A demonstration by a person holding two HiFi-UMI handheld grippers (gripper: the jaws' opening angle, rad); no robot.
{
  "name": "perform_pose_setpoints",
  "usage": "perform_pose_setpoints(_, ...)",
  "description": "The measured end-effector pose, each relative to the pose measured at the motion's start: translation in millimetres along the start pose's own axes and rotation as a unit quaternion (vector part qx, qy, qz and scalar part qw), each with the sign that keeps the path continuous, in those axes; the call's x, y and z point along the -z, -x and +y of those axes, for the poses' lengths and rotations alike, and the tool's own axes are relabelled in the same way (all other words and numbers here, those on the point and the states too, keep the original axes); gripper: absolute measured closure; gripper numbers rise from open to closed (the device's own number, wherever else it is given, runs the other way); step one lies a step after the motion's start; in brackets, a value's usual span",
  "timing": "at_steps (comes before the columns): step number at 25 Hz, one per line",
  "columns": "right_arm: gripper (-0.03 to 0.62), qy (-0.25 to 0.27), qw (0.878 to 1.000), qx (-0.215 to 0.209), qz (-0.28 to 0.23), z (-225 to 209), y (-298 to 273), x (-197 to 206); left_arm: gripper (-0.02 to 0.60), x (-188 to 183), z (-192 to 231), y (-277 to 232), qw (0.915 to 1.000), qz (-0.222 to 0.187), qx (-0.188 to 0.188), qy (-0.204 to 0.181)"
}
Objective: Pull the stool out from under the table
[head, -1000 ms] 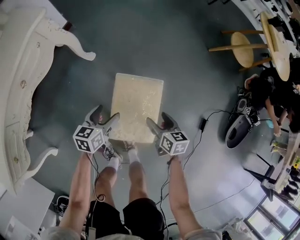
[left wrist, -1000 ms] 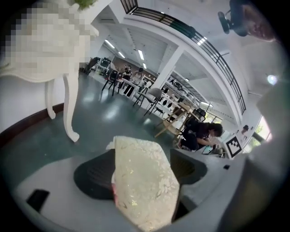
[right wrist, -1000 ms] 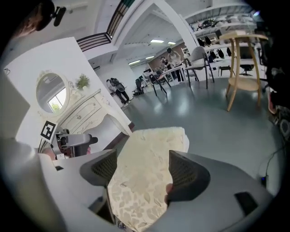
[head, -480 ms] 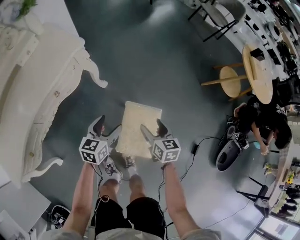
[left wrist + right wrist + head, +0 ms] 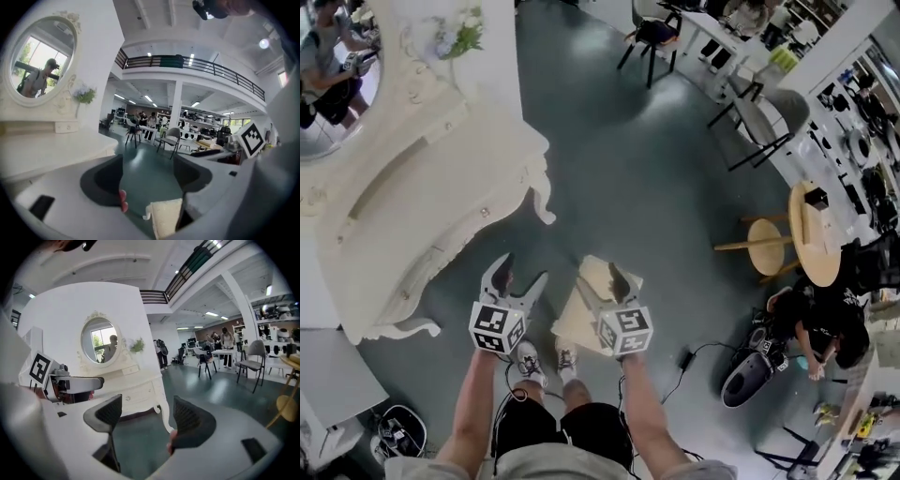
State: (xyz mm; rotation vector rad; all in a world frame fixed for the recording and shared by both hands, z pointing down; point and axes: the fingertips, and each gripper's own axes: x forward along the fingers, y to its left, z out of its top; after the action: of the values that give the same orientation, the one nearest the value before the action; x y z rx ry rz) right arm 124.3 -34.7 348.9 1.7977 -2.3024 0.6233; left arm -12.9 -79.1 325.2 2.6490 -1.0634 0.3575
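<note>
The cream stool (image 5: 570,319) stands clear of the white dressing table (image 5: 441,187) as the left gripper (image 5: 520,272), jaws just narrowing slightly, and the right gripper (image 5: 602,277), jaws spread, hang nearby, both empty.

We record black shorts (image 5: 562,429), a grey top (image 5: 546,465) and light trainers (image 5: 528,360). The left gripper (image 5: 521,271) and right gripper (image 5: 600,276) show pale grey shells, dark ribbed pads (image 5: 106,413), black-and-white marker cubes (image 5: 497,328) and black trailing cables (image 5: 500,397).
</note>
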Motion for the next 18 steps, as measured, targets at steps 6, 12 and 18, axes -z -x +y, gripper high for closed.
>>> perform_pose_setpoints(6, 0.290, 0.037, 0.997, -0.062, -0.034, 72.2, -18.2, -63.8, 0.265, -47.4, 43.8, 78.4, 0.9959, -0.041, -0.081, -0.001)
perform_pose_setpoints(12, 0.338, 0.063, 0.988, -0.133, -0.049, 158.4, -28.7, -97.4, 0.292, -69.0, 85.5, 168.0, 0.9823, -0.068, -0.174, 0.008)
perform_pose_setpoints(18, 0.378, 0.095, 0.973, -0.201, -0.060, 236.3, -25.8, -119.4, 0.322, -83.2, 108.2, 243.8, 0.9632, -0.090, -0.253, 0.013)
